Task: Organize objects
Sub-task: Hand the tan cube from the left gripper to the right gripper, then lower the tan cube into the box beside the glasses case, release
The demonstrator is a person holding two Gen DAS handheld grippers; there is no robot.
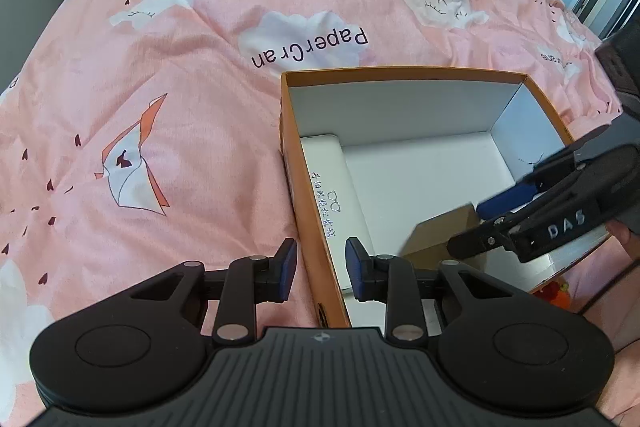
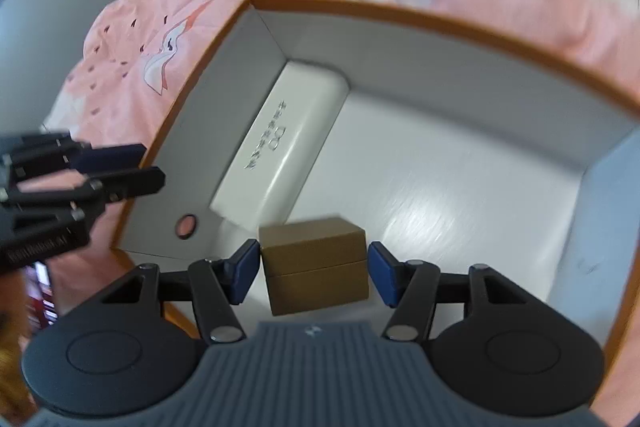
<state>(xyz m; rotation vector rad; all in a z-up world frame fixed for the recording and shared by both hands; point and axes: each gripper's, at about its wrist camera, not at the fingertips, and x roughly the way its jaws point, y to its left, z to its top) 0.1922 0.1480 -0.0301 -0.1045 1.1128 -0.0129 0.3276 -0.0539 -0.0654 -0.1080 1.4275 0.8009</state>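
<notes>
The right tool pinches a brown cardboard box inside the orange shoebox beside a white glasses case, while the left tool straddles the shoebox's wall, spread, above "PaperCran" bedding.

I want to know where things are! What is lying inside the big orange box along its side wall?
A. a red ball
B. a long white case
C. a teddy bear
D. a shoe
B: a long white case with small printed writing lies flat on the floor of the orange box, against its side wall, with a small brown box near one end of it.
</notes>
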